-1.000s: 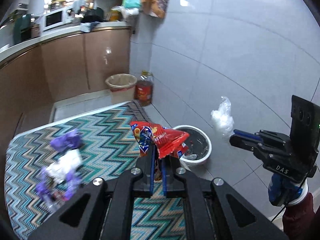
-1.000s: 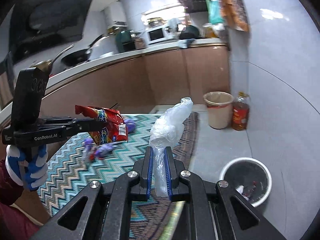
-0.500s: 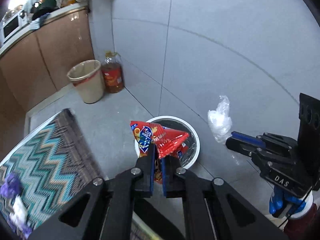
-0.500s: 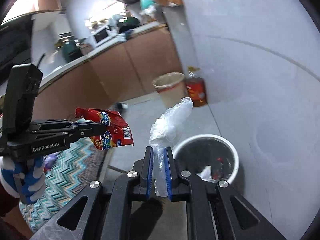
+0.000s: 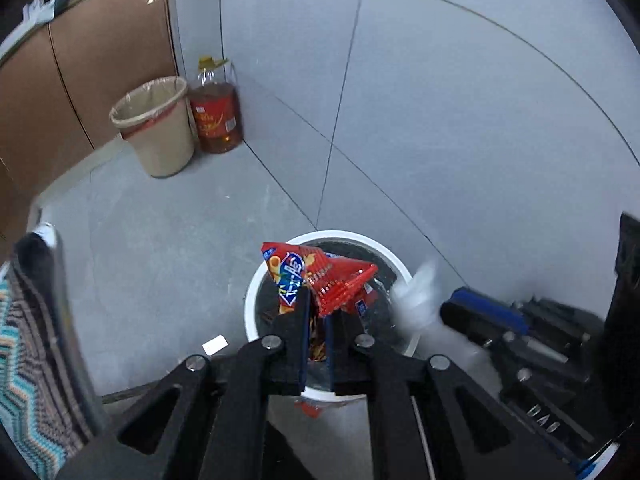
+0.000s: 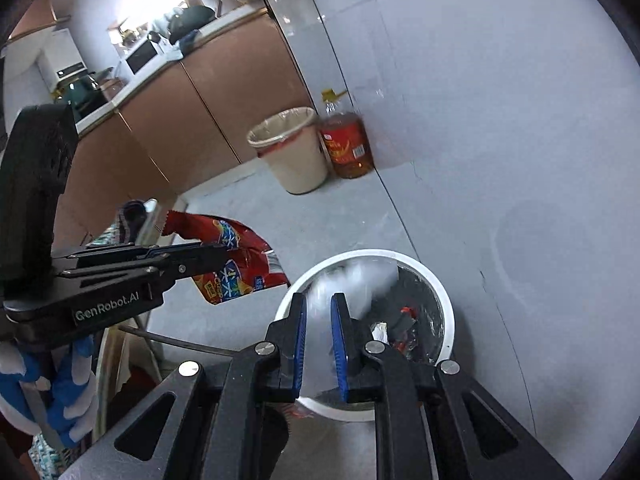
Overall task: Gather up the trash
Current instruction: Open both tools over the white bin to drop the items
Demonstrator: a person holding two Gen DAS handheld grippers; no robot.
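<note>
Left gripper (image 5: 316, 312) holds its jaws narrow, clamped on a red snack wrapper (image 5: 320, 280) directly above the white-rimmed bin (image 5: 256, 280), evidently for release. Right gripper (image 6: 319, 316) also holds narrow jaws, pinching a clear plastic bag (image 6: 360, 276) over the same rim. Bin mouth unobstructed, litter already inside. Floor beyond is open to the beige wastebasket (image 5: 154, 128) and oil bottle (image 5: 216, 116) against the wall.

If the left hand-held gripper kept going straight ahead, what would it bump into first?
Probably the white bin: the left hand-held gripper, shut on the red snack bag, points down into it. Depth is hard to judge.
</note>
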